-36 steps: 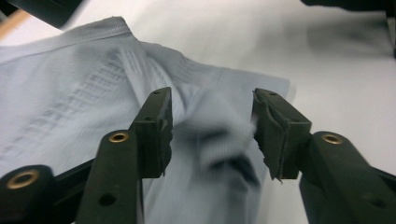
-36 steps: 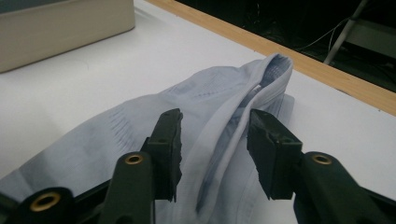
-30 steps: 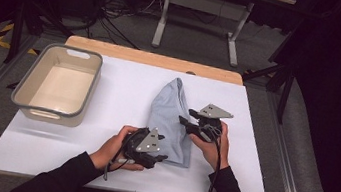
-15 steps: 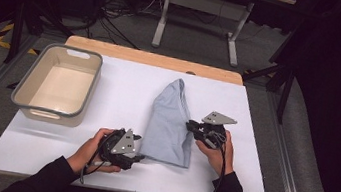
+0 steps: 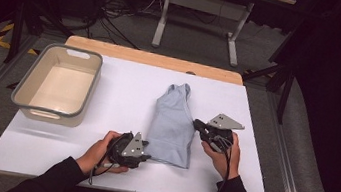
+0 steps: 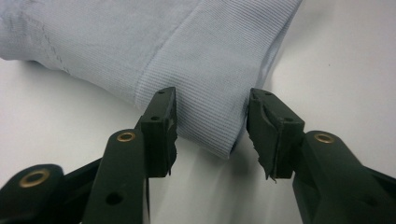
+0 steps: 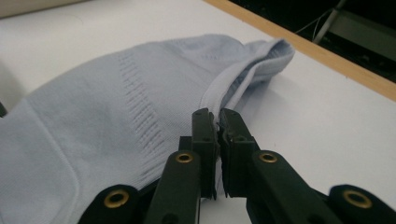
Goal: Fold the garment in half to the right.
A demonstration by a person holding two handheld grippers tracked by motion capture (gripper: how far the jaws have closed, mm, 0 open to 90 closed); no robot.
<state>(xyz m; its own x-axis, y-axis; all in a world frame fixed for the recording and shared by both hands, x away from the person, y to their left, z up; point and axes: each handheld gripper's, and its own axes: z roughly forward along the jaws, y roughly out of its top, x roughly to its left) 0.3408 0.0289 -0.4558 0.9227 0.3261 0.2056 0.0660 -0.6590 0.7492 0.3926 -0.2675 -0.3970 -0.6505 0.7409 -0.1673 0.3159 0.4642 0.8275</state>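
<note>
flanking one garment (image 5: 172,125), two claws; one bin (image 5: 57,85).

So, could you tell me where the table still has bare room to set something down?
Bare white surface lies between the grey bin and the blue garment, and right of the garment toward the table edge. Crowded: the near edge, where left gripper and right gripper flank the garment.
</note>
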